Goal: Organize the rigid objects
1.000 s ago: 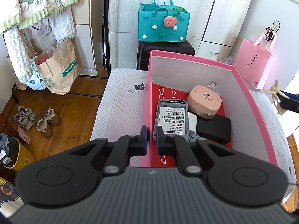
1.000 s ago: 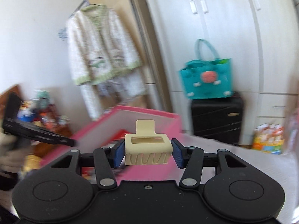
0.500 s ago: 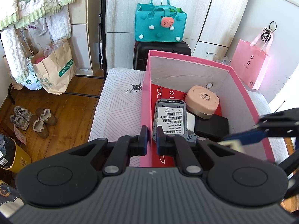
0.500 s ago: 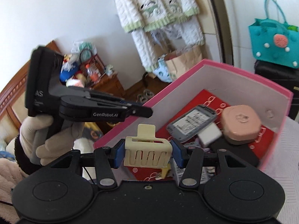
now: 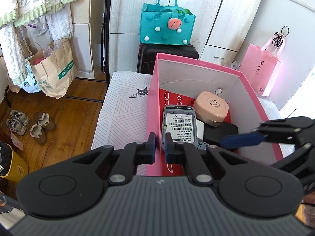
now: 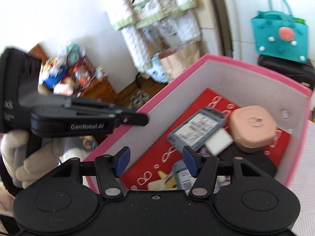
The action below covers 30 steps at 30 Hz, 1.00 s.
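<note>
A pink box (image 5: pixel 196 63) (image 6: pixel 256 64) stands on a white striped cover. Inside lie a grey labelled device (image 5: pixel 178 125) (image 6: pixel 196 131), a peach case (image 5: pixel 211 108) (image 6: pixel 254 125), a black block (image 5: pixel 220 132) and a white block (image 6: pixel 218 142). My left gripper (image 5: pixel 159 147) (image 6: pixel 137 116) is shut on the box's left wall at its near corner. My right gripper (image 6: pixel 155 162) (image 5: pixel 236 140) hangs over the box's near end; its jaws are opening and nothing is between them. The cream hair clip (image 6: pixel 157 184) lies on the box floor just below it, partly hidden.
A teal felt bag (image 5: pixel 167 25) sits on a black suitcase (image 5: pixel 167 57) behind the box. A pink bag (image 5: pixel 261 72) hangs at the right. A paper bag (image 5: pixel 53 68) and shoes (image 5: pixel 29 125) are on the wooden floor at left. A gloved hand (image 6: pixel 21 157) holds the left gripper.
My right gripper swung over the box and tilted down. Its jaws spread and the cream hair clip left them and fell into the box. The left gripper stayed put.
</note>
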Each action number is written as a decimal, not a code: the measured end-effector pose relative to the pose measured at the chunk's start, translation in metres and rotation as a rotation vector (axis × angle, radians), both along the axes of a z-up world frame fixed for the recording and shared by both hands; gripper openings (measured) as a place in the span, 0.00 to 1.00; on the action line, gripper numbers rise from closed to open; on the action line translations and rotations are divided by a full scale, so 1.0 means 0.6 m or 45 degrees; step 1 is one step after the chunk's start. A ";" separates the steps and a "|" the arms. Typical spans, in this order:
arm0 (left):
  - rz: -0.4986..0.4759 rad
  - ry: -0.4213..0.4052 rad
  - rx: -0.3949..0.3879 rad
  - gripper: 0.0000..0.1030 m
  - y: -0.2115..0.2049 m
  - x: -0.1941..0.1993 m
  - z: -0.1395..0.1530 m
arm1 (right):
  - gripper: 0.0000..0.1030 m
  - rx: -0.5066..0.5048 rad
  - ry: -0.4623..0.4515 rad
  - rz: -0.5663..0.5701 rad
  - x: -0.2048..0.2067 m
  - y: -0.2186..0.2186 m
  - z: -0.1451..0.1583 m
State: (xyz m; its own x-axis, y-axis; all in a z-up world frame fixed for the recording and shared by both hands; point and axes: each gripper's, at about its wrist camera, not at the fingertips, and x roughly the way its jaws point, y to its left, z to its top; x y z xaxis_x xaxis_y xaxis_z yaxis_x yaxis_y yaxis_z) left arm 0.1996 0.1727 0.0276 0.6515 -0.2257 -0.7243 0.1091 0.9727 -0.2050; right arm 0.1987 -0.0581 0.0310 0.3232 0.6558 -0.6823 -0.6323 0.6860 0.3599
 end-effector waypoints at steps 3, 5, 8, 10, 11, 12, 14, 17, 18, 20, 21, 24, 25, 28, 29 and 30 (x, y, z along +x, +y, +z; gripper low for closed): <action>0.007 -0.006 -0.002 0.06 0.001 -0.004 0.001 | 0.65 0.032 -0.038 -0.070 -0.015 -0.032 0.016; 0.011 -0.017 0.004 0.06 -0.001 -0.008 0.004 | 0.66 0.054 -0.066 -0.109 -0.027 -0.049 0.027; 0.018 -0.033 0.024 0.06 -0.006 -0.019 0.010 | 0.68 0.079 -0.114 -0.164 -0.049 -0.076 0.043; 0.020 -0.042 0.040 0.06 -0.009 -0.030 0.017 | 0.69 0.084 -0.149 -0.201 -0.064 -0.091 0.050; 0.020 -0.044 0.052 0.06 -0.012 -0.035 0.021 | 0.69 0.081 -0.167 -0.218 -0.071 -0.098 0.051; 0.018 -0.046 0.066 0.06 -0.014 -0.042 0.026 | 0.69 0.075 -0.186 -0.231 -0.079 -0.104 0.052; -0.004 -0.053 0.096 0.06 -0.021 -0.059 0.041 | 0.70 0.067 -0.219 -0.263 -0.088 -0.115 0.054; -0.050 -0.069 0.124 0.06 -0.035 -0.092 0.070 | 0.70 0.068 -0.242 -0.293 -0.096 -0.125 0.057; -0.061 -0.085 0.141 0.10 -0.041 -0.103 0.079 | 0.70 0.068 -0.248 -0.302 -0.098 -0.129 0.057; -0.073 -0.118 0.159 0.17 -0.052 -0.123 0.096 | 0.70 0.057 -0.265 -0.322 -0.104 -0.132 0.059; -0.070 -0.123 0.154 0.30 -0.057 -0.130 0.103 | 0.70 0.051 -0.275 -0.325 -0.110 -0.133 0.061; -0.048 -0.131 0.078 0.80 -0.069 -0.143 0.113 | 0.74 0.049 -0.285 -0.340 -0.120 -0.136 0.065; -0.048 -0.133 0.053 0.88 -0.073 -0.146 0.112 | 0.78 0.050 -0.286 -0.348 -0.123 -0.138 0.066; -0.017 -0.097 0.011 0.92 -0.085 -0.147 0.102 | 0.95 0.049 -0.297 -0.432 -0.136 -0.150 0.068; 0.005 -0.079 0.001 0.92 -0.088 -0.146 0.098 | 0.96 0.042 -0.296 -0.508 -0.141 -0.155 0.069; 0.022 -0.060 -0.003 0.92 -0.091 -0.145 0.093 | 0.99 0.020 -0.285 -0.596 -0.145 -0.161 0.071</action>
